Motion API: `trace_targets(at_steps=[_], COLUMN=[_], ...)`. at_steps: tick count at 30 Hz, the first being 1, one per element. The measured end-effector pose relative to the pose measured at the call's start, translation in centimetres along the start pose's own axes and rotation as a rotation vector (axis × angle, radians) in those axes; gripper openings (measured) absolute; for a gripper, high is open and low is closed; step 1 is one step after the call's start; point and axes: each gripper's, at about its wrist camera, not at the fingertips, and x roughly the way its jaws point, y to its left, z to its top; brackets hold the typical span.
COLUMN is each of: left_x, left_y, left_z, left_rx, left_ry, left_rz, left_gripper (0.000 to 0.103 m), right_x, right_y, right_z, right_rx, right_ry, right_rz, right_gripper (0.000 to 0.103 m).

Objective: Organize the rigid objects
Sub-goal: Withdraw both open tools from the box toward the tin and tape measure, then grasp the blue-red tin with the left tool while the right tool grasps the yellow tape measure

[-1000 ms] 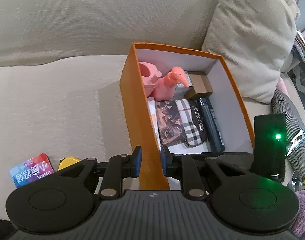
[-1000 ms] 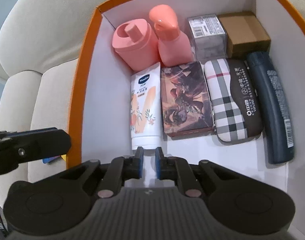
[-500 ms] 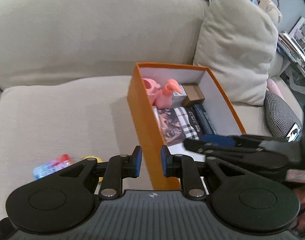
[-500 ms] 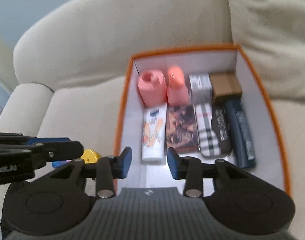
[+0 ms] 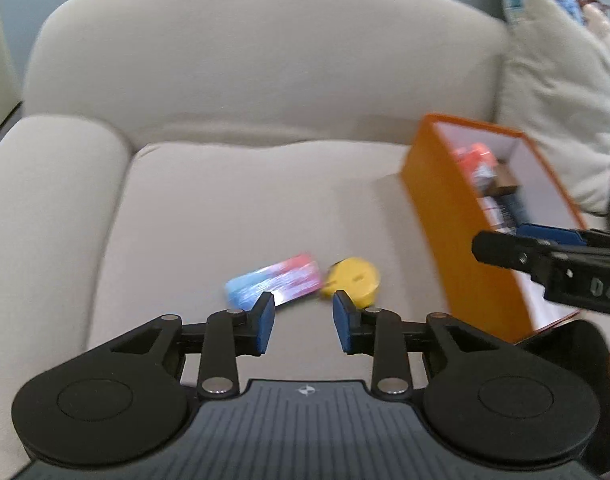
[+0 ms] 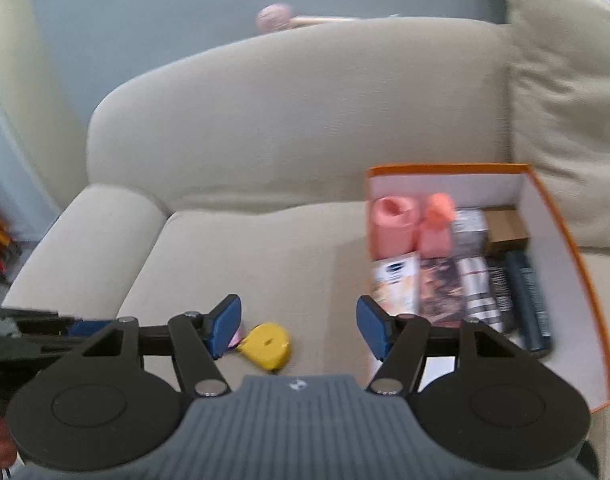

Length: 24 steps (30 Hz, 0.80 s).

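Note:
A yellow tape measure [image 5: 351, 280] and a blue-and-red card pack [image 5: 273, 284] lie side by side on the beige sofa seat. My left gripper [image 5: 303, 322] is open and empty, just short of both. The orange box [image 5: 445, 216] stands to the right, with pink bottles, a tube, a plaid case and a dark bottle packed inside [image 6: 445, 264]. My right gripper [image 6: 299, 326] is open and empty above the seat, between the tape measure [image 6: 267, 344] and the orange box [image 6: 585, 280]; it also shows at the right of the left wrist view [image 5: 553, 256].
The sofa armrest [image 5: 45, 208] rises at the left and the backrest [image 5: 265, 72] behind. A beige cushion [image 5: 561, 112] leans behind the box. The left gripper shows at the left edge of the right wrist view [image 6: 29, 328].
Both grippers pulled back and up from the box and swung left over the seat. Both opened. The tape measure and card pack now lie ahead of the left gripper.

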Motion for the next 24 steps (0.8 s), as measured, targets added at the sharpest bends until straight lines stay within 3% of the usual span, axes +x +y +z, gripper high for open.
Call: trace_targets(at_steps=[7, 9, 18, 24], left_x=[1.9, 2.7, 7.1, 11.0], left_y=[2.0, 1.9, 1.8, 1.8], left_z=[-1.5, -1.7, 0.2, 1.2], left_rx=[0.013, 0.081, 0.402, 0.555], left_ry=[0.02, 0.023, 0.038, 0.101], left_rz=[-0.033, -0.048, -0.152, -0.192], left_gripper=[0.038, 0.042, 0.063, 0.07], right_x=[4.7, 6.1, 11.8, 16.4], right_y=[4.3, 4.7, 4.1, 5.4], right_z=[-2.4, -2.7, -1.9, -1.4], right_rx=[-0.096, -0.133, -0.245, -0.464], right_ry=[0.134, 0.17, 0.305, 0.404], right_rz=[0.018, 0.005, -0.019, -0.044], right_gripper=[0.064, 0.06, 0.06, 0.063])
